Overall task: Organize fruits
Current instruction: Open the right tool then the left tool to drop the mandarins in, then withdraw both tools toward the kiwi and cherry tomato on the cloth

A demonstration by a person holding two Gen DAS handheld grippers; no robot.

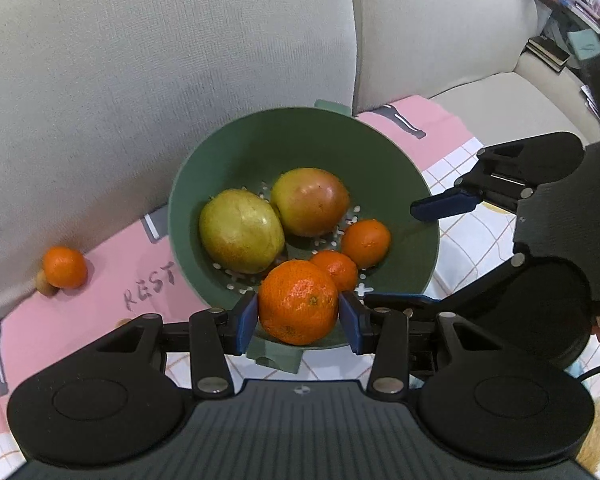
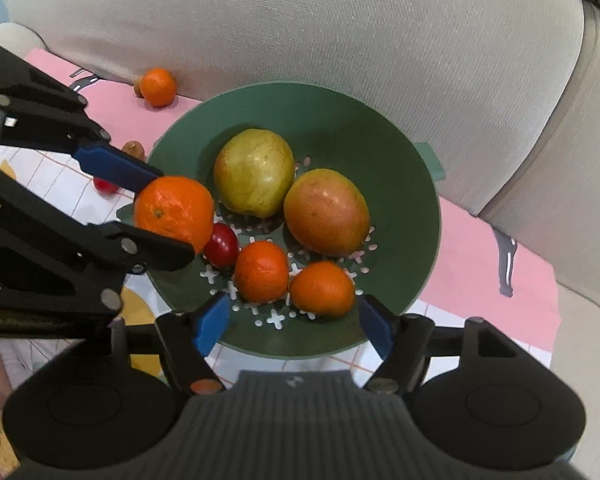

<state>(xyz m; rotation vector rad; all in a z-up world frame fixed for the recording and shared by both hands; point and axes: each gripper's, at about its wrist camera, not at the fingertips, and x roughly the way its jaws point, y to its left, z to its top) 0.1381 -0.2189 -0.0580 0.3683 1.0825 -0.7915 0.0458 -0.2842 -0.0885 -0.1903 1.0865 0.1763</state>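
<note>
Beige sofa cushions (image 1: 180, 60) back a worktop (image 2: 480, 248) under a pink and checked cloth, where the green colander (image 2: 404, 168) already carries two big apples (image 2: 326, 212), two small tangerines (image 2: 261, 272) and a red fruit (image 2: 221, 245). Over its near rim the left gripper (image 1: 298, 316) pinches a large tangerine (image 1: 298, 306); let go too early, it may bounce off the rim onto the cloth. Beside it the right gripper (image 2: 292, 328) hangs wide and empty, close enough to collide. One stray tangerine (image 1: 65, 267) waits by the cushion.
</note>
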